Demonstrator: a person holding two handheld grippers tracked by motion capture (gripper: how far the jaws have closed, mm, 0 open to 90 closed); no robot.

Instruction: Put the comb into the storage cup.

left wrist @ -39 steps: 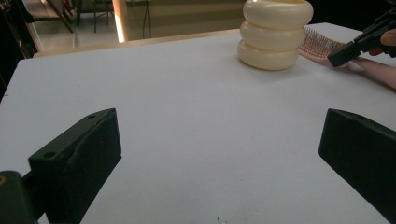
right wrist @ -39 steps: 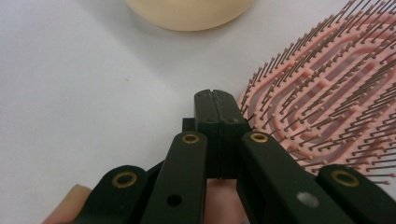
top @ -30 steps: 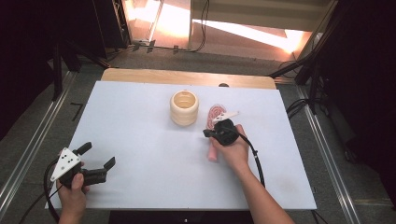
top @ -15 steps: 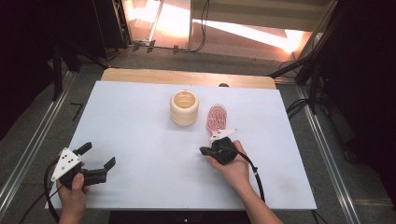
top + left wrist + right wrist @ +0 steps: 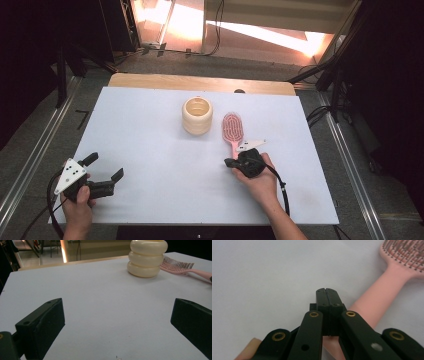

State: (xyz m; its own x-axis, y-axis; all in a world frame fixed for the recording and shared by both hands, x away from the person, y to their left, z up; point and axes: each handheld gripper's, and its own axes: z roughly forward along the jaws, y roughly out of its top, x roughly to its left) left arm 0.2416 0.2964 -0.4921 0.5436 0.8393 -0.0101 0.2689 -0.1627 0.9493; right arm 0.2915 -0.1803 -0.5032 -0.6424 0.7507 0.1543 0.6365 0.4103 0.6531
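White tabletop (image 5: 150, 125): cream ringed cup (image 5: 197, 115), inside unseen, beside pink hairbrush (image 5: 233, 131); left gripper (image 5: 106, 176) wide open, right gripper (image 5: 231, 163) closed, empty.

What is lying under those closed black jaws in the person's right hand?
Under the right gripper lies the handle of the pink plastic hairbrush, flat on the white table. The shut jaws are empty, and they cover the handle's end, so I cannot tell whether they touch it.

Even overhead light leaves the white table (image 5: 150, 130) bright with faint shadows, surroundings are dark, a warm overexposed patch glares on the floor (image 5: 260, 35) beyond, and the right gripper (image 5: 327, 293) looms softly blurred close up.
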